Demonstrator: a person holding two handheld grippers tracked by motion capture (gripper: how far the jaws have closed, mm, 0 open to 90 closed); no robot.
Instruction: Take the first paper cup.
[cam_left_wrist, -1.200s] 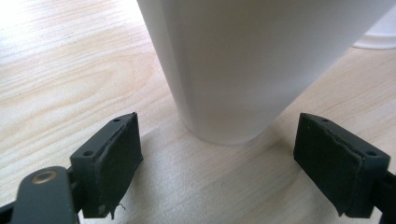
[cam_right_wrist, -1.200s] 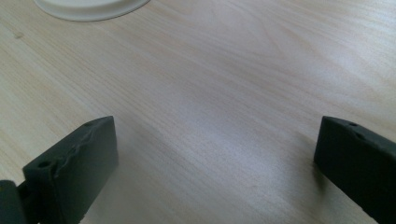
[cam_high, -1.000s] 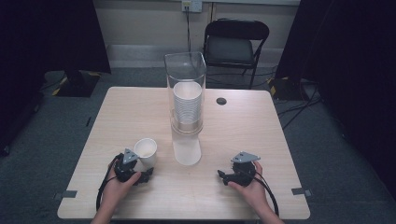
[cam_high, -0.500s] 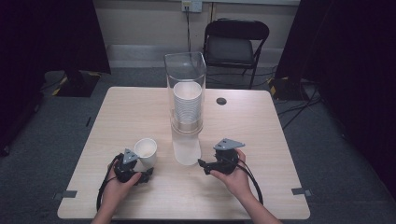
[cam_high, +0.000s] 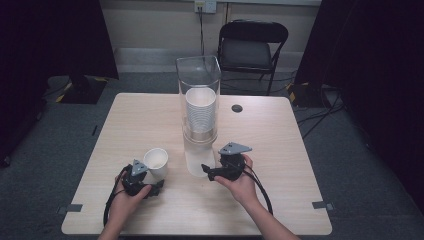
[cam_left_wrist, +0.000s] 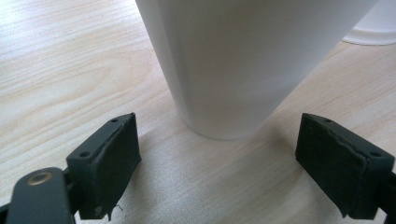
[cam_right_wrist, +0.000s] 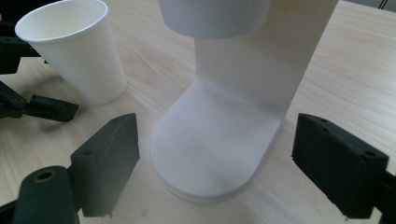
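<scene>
Pale wood makes up the surface (cam_high: 280, 150), set in a dim room with a folding chair (cam_high: 252, 47) behind it. At its middle a clear cup dispenser (cam_high: 199, 120) is seen, with a stack of white cups (cam_high: 200, 111) held inside the tube and a frosted base (cam_right_wrist: 219, 154) below. A single paper cup (cam_high: 156, 161) stands upright just beside the base, on the person's left. The left gripper (cam_left_wrist: 219, 161) is held low behind that cup, its fingers (cam_left_wrist: 108, 156) spread wide and released, the cup wall lying between them but untouched. The right gripper (cam_high: 209, 171) is pointed at the dispenser base, fingers (cam_right_wrist: 109, 163) likewise apart and grasping nothing, with the lowest cup of the stack hanging above the gap. Several slips can be judged likely. A thin paper cup is easily crushed or tipped if the left fingers are closed hard or off-centre. If the right gripper is pushed in low, the tall dispenser may be shoved or toppled, being light and top-heavy. Should the bottom cup be pulled, two nested cups could be drawn out together, or the loose cup beside the base could be knocked over.
</scene>
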